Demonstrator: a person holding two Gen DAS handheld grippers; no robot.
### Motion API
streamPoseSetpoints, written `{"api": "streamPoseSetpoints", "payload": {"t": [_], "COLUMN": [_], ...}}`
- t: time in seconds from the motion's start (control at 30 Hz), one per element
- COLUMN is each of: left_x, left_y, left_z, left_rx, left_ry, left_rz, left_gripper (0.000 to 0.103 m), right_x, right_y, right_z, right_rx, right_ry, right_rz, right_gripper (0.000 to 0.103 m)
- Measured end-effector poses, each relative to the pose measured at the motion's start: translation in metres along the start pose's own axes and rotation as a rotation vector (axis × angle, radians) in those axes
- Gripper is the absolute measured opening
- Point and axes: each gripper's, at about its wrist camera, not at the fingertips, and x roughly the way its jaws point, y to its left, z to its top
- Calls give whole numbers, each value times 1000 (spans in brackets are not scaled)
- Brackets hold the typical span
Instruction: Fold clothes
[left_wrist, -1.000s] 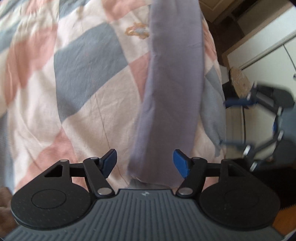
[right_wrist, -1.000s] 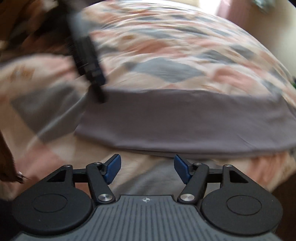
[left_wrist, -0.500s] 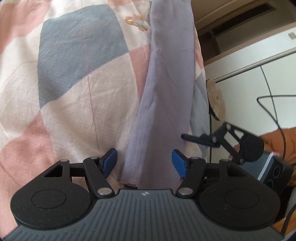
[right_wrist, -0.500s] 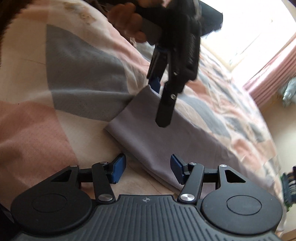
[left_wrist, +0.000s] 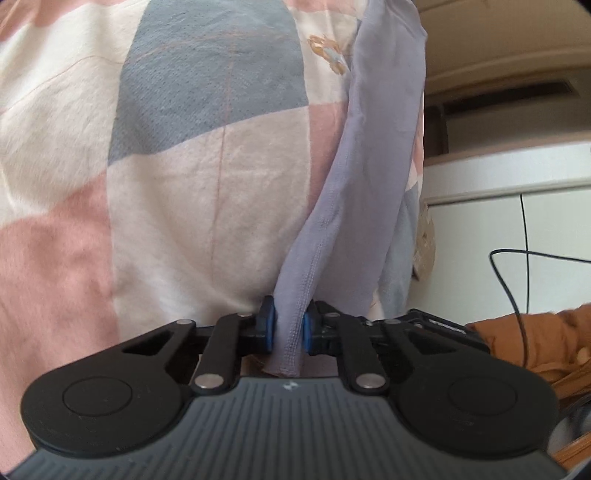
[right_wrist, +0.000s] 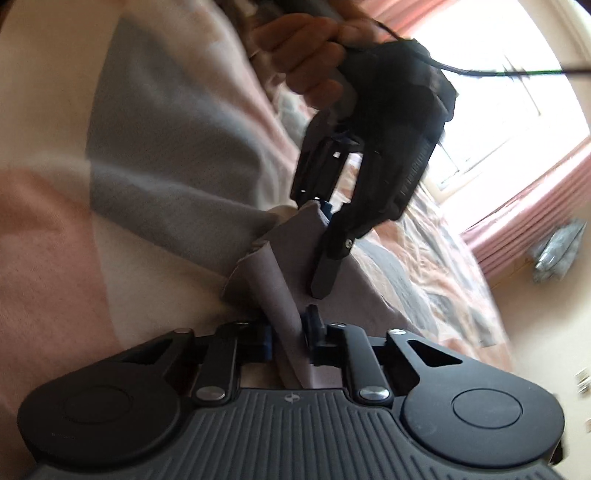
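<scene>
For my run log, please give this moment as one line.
step: grasp garment end | left tool: shut on lilac garment | right tool: shut on lilac garment | surface: checked bedcover

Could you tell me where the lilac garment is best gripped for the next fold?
At the two corners of its near end. The left gripper pinches the hemmed edge of the lilac garment, the right gripper the bunched corner, both approaching from the bed's edge.
</scene>
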Motion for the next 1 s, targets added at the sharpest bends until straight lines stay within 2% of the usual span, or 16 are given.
{"api": "streamPoseSetpoints", "payload": {"t": [0.2, 0.33, 0.47, 0.6, 0.7, 0.77, 0.83, 0.9, 1.0], "left_x": [-19, -10, 11, 55, 75, 86, 96, 101, 109], "left_y": [-41, -91, -140, -183, -199, -202, -202, -205, -208], "left_z": [16, 47, 91, 155, 183, 189, 185, 171, 148], "left_rx": [-40, -53, -44, -75, -135, -186, -230, -244, -241], "left_ry": [-94, -181, -255, -352, -440, -482, -484, -463, -419], "left_rz": [-21, -10, -4, -5, 15, 45, 96, 148, 222], "left_gripper": [10, 10, 10, 14, 27, 28, 28, 28, 28], "right_x": [-24, -29, -33, -22, -4, 9, 23, 29, 36], "right_y": [-87, -159, -230, -297, -335, -347, -355, -362, -373], "right_z": [-26, -61, -117, -178, -229, -263, -293, -314, -331], "right_rx": [286, 522, 732, 851, 953, 1038, 1144, 1255, 1392], "right_ry": [-87, -83, -54, -31, 17, 69, 114, 103, 81], "right_rz": [140, 211, 221, 215, 254, 306, 384, 477, 563], "right_gripper": [6, 6, 6, 8, 10, 10, 10, 11, 23]}}
